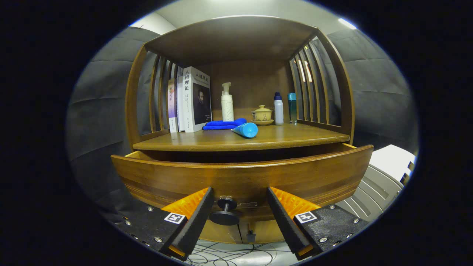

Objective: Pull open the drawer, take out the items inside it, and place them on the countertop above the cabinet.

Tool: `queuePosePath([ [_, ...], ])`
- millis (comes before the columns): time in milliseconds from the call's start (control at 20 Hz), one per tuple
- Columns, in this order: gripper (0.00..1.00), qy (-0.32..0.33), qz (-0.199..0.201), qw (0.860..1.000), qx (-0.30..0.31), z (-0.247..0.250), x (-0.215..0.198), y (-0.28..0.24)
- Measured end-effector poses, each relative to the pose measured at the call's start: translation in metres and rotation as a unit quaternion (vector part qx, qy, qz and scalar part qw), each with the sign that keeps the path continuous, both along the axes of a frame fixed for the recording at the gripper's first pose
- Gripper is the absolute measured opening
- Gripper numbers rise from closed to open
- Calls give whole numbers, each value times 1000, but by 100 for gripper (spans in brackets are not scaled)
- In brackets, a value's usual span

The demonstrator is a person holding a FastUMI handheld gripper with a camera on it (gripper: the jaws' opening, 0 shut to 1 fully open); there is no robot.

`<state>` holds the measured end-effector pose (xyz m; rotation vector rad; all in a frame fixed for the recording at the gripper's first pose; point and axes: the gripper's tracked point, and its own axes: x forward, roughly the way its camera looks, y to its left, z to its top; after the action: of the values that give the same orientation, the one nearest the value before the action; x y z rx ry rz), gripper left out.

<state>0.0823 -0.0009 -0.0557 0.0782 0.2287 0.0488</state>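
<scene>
In the gripper view the gripper (239, 205) has its fingers spread apart with nothing clamped, and the small round knob (225, 211) of the drawer (240, 177) sits between them, nearer to the left finger and touching neither. The drawer is already pulled partly out under the countertop (295, 137), where a blue tube (245, 129) and a folded blue cloth (223, 124) lie at about 12 o'clock from the knob. I judge the wooden drawer to be stiff and rather heavy, and the smooth knob is the only good place to hold it; its inside is hidden, so I cannot tell what remains there.
</scene>
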Motion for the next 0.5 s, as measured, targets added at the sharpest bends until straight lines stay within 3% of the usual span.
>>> queuePosePath([
  [350, 93, -4, 24, 1000, -13, -4, 47, 0],
  [500, 93, -19, 13, 1000, 5, -3, 48, -2],
])
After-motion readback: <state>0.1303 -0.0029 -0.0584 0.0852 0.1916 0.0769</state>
